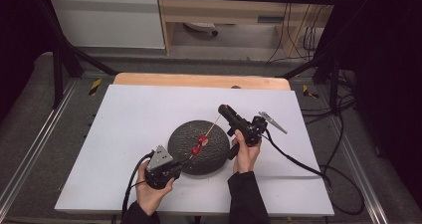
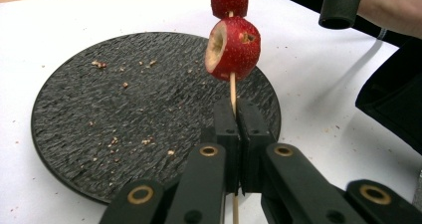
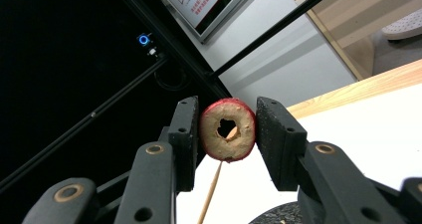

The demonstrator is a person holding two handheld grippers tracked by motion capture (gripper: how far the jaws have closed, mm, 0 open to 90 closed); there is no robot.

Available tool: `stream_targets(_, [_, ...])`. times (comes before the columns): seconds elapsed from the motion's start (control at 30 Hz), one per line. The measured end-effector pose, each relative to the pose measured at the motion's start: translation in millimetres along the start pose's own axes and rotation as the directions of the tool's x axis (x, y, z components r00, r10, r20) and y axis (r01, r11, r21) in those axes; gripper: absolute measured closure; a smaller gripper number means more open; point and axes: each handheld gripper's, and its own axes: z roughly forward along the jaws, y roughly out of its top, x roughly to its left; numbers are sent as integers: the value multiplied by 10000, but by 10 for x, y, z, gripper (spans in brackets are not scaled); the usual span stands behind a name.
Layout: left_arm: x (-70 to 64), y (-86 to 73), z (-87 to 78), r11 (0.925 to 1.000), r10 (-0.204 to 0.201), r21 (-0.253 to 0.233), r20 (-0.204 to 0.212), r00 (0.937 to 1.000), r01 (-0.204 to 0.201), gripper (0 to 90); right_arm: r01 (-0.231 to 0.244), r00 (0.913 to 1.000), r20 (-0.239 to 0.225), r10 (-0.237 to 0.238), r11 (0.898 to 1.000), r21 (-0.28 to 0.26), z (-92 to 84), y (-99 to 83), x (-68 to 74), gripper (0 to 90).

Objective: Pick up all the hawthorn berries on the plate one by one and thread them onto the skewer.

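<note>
A white tabletop (image 1: 149, 114) with a strip of bare wood (image 1: 199, 79) along its far edge carries the things. A round black slate plate (image 1: 189, 134), rough-textured, lies flat near the middle of the white surface. Small brown crumbs (image 2: 144, 141) are scattered over the plate, and a few specks dot the white surface just beside it. A black cable (image 1: 293, 160) trails across the tabletop's right part.

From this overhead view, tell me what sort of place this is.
Probably a lab recording bench: a white-covered table inside a black metal frame, loose cables by the wall, and a dark plate as a prop.
</note>
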Motion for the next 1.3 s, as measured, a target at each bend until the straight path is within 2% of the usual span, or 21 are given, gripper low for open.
stream_targets(0.3, [5, 7, 15, 9998, -58, -174, -129, 9999, 56, 883, -227, 9996, -184, 227, 9997, -8, -8, -15, 13, 627])
stream_targets(0.57, [-82, 21, 77, 9987, -182, -488, -352, 9992, 165, 884, -556, 9982, -253, 546, 9977, -392, -15, -33, 32, 629])
stream_targets(0.83, [-118, 48, 125, 9977, -259, -641, -498, 9984, 226, 884, -826, 9960, -341, 821, 9965, -109, -9, -92, 30, 631])
stream_targets(0.97, [-114, 48, 161, 9979, -352, -566, -493, 9982, 324, 884, -787, 9964, -336, 782, 9968, -153, -24, -100, 43, 632])
stream_targets(1.07, [-113, 43, 176, 9979, -438, -486, -413, 9982, 417, 885, -513, 9983, -291, 509, 9986, -126, -42, -103, 50, 633])
stream_targets(1.2, [-110, 39, 165, 9971, -464, -617, -364, 9983, 441, 886, -149, 9994, -298, 148, 9999, -41, -53, -90, 52, 634])
stream_targets(1.3, [-118, 50, 155, 9960, -562, -717, -405, 9976, 532, 886, -141, 9992, -368, 136, 9998, -133, -39, -85, 44, 635])
